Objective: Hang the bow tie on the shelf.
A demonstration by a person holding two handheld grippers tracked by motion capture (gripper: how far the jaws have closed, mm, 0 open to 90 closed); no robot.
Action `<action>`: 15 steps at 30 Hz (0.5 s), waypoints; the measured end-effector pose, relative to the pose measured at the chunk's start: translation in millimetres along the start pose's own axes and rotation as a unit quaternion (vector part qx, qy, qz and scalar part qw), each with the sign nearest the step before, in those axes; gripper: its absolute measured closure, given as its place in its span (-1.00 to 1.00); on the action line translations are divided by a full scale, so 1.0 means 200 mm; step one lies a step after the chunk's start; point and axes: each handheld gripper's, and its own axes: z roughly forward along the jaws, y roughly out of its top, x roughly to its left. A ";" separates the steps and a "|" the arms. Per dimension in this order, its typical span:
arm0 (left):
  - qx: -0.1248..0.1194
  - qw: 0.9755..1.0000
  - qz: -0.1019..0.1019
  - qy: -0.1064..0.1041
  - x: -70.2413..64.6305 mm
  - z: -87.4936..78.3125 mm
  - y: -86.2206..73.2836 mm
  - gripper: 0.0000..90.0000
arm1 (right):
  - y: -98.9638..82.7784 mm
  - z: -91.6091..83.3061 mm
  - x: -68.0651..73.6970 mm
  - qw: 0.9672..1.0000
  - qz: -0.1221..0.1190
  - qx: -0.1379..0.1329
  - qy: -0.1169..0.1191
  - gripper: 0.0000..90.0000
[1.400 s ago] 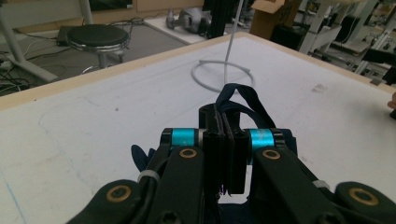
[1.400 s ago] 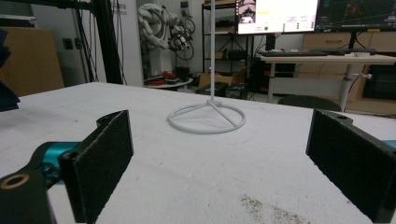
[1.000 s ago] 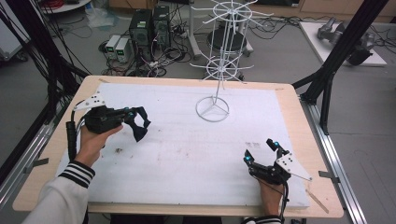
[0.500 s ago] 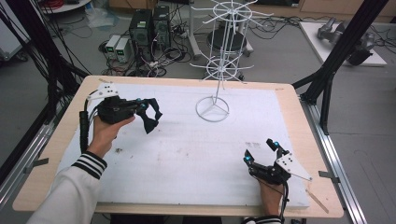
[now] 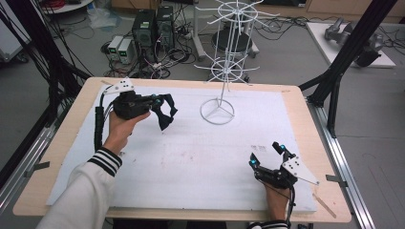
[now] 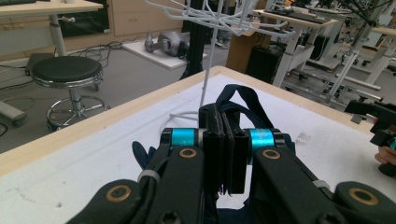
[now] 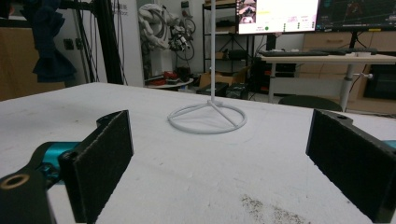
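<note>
Dark strap (image 6: 237, 100) clamped in left tool (image 6: 224, 154); right tool (image 7: 219, 163) wide apart, empty; no legible writing.

A light wooden table (image 5: 71, 121) carries a large white foam sheet (image 5: 191, 162) that covers most of its top. On the sheet's far middle stands a white wire display rack (image 5: 224, 57) on a ring-shaped base (image 5: 217, 111). Faint dark smudges (image 5: 258, 149) mark the sheet.
</note>
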 end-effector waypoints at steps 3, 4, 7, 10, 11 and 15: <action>-0.002 1.000 0.001 -0.002 0.00 0.03 0.02 0.95 | 0.00 0.00 0.00 1.000 0.000 0.000 0.000 -0.86; -0.003 1.000 0.001 -0.002 0.00 0.04 0.02 0.95 | 0.00 0.00 0.00 1.000 0.000 0.000 0.000 -0.86; -0.001 1.000 0.003 -0.003 0.00 0.07 0.04 0.95 | 0.00 0.00 0.00 1.000 0.000 0.000 0.000 -0.86; -0.002 1.000 0.005 -0.006 0.00 0.10 0.06 0.95 | 0.00 0.00 0.00 1.000 0.001 0.000 0.000 -0.86; -0.002 1.000 0.006 -0.007 0.00 0.10 0.06 0.95 | 0.00 0.00 0.00 1.000 0.002 0.000 0.001 -0.86; 0.000 1.000 0.009 -0.007 0.00 0.14 0.07 0.95 | 0.00 0.00 0.00 1.000 0.002 0.000 0.001 -0.86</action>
